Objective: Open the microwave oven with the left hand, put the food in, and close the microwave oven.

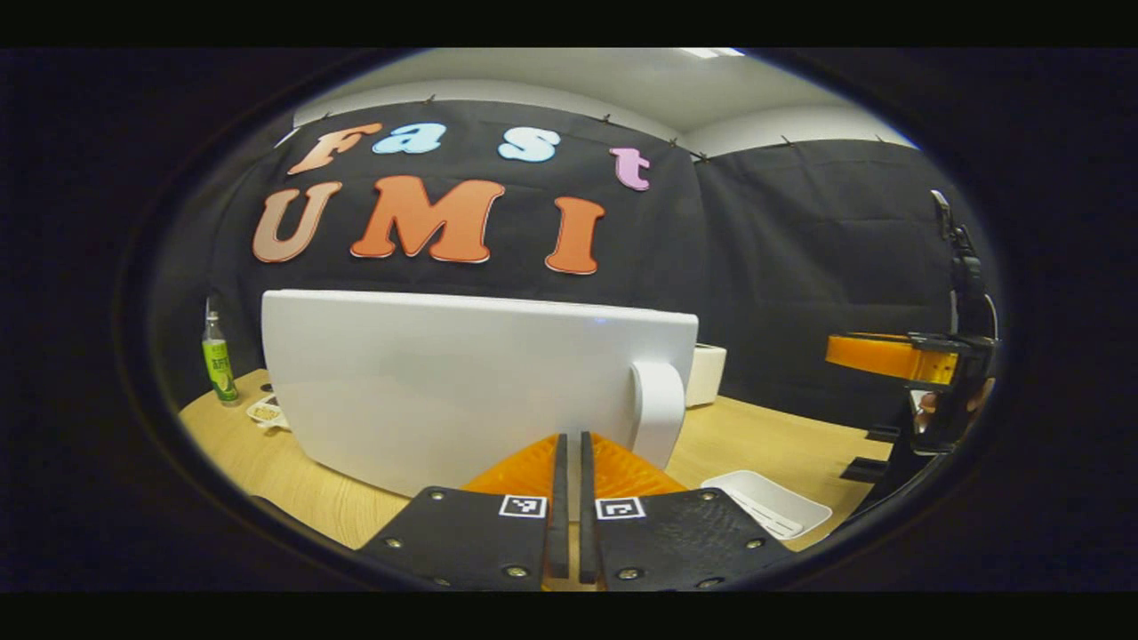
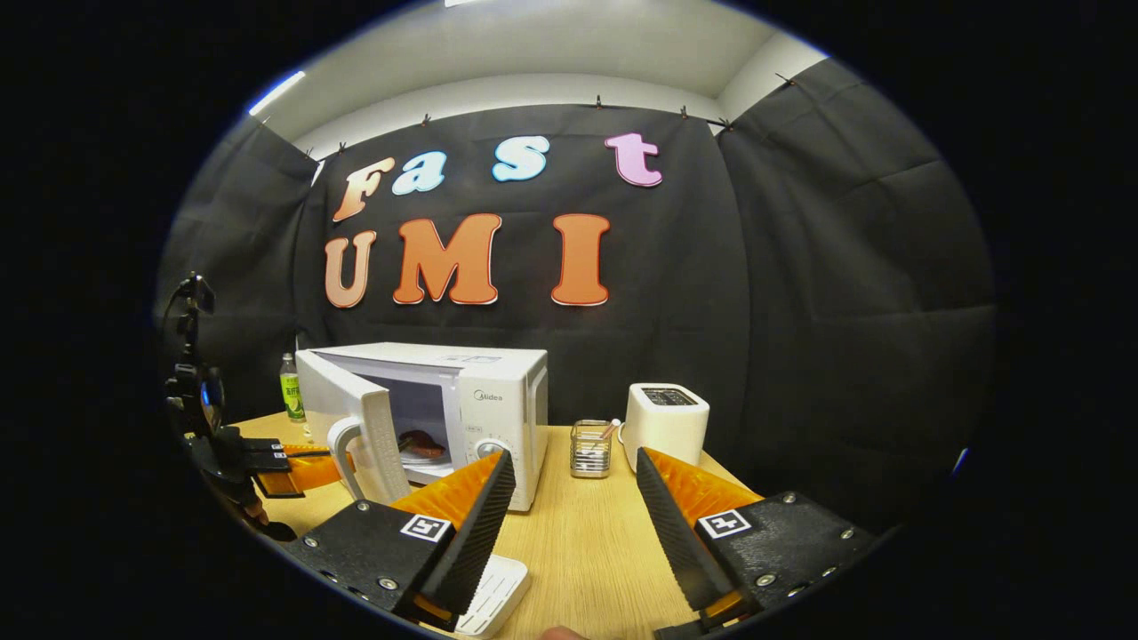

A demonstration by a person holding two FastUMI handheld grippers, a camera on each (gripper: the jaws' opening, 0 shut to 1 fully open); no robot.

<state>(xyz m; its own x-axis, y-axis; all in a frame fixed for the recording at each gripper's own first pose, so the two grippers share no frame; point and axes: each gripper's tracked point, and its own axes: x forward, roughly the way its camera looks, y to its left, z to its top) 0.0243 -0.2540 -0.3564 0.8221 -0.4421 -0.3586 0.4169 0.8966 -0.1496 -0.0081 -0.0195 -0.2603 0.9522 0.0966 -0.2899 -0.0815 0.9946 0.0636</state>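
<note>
Two claws differ — left claw (image 1: 569, 480) closed, empty; right claw (image 2: 569, 507) wide, empty; white microwave oven (image 2: 484, 400) half-open.

A brand name, "Midea", is printed on the microwave (image 2: 498, 418) front, above its dial. Green label text is carried by the bottle (image 2: 290, 388), but it cannot be read.

Dim booth, ceiling-lit; sharp centre, edges bowed.

Left hand-held gripper (image 1: 569, 471) apparently closed with nothing between; right hand-held gripper (image 2: 573, 498) spread wide.
</note>
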